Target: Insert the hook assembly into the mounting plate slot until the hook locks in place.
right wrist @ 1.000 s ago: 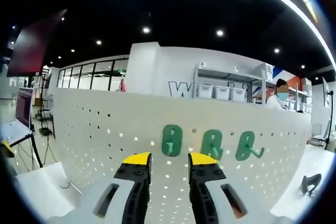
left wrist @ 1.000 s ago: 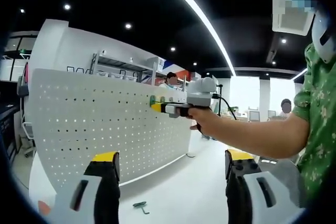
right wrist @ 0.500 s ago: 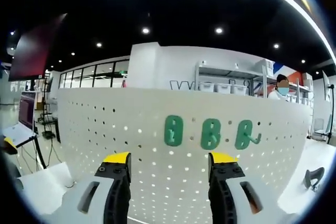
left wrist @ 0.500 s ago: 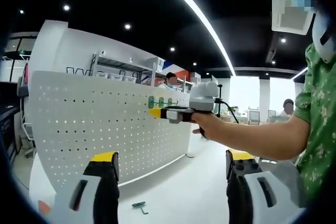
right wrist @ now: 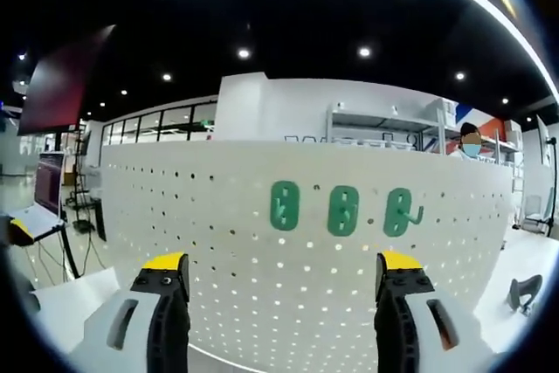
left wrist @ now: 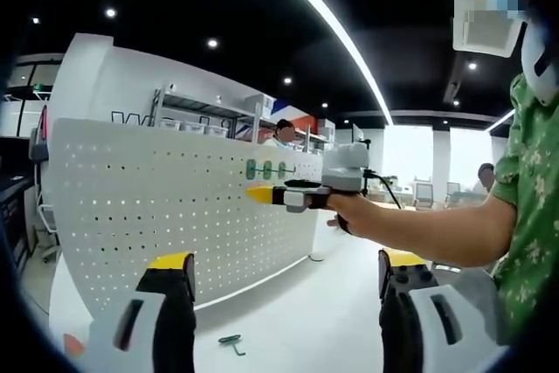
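Right gripper view: right gripper (right wrist: 277, 272) jaws wide apart, empty, facing three green plastic hooks (right wrist: 341, 210) on white perforated pegboard (right wrist: 218, 251). Left gripper (left wrist: 278, 277) jaws apart, empty.

**Workspace layout**

In the right gripper view, three hooks are seated side by side on the upright pegboard (right wrist: 262, 277): the first hook (right wrist: 284, 205) at the left, the second hook (right wrist: 342, 210) in the middle, the third hook (right wrist: 400, 211) at the right. Shelving (right wrist: 384, 128) is placed behind the pegboard. In the left gripper view, the right gripper (left wrist: 262, 193) is positioned just before the pegboard, below the hook row (left wrist: 266, 169). A small tool (left wrist: 232, 343) lies on the table (left wrist: 297, 321) before the board.
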Demonstrator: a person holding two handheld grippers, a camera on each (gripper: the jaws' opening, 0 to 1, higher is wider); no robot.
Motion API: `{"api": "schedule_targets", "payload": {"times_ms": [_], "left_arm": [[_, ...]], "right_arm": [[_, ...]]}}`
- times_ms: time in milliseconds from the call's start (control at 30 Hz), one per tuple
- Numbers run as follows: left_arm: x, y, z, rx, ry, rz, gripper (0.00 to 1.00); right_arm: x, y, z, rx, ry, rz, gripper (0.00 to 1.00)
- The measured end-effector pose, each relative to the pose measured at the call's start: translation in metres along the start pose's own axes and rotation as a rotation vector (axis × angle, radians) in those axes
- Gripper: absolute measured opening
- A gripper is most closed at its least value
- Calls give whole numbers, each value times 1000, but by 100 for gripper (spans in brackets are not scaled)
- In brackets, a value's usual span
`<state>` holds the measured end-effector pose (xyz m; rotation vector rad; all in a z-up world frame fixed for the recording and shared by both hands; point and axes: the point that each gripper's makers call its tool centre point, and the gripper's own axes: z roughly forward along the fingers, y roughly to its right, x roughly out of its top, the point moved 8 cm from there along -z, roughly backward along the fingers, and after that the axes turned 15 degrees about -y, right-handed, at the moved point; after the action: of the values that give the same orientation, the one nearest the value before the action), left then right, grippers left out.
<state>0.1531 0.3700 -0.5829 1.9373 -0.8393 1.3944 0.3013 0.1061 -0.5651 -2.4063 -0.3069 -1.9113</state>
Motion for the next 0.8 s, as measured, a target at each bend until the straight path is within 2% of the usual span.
{"api": "schedule_targets", "payload": {"times_ms": [133, 533, 800], "left_arm": [[0, 2, -1, 3, 1, 1, 89], [-2, 9, -2, 17, 0, 2, 88], [-4, 13, -5, 35, -4, -1, 88]], "right_arm": [[0, 0, -6, 31, 17, -3, 100], [-7, 11, -22, 52, 9, -29, 99], [-11, 8, -36, 74, 6, -55, 98]]}}
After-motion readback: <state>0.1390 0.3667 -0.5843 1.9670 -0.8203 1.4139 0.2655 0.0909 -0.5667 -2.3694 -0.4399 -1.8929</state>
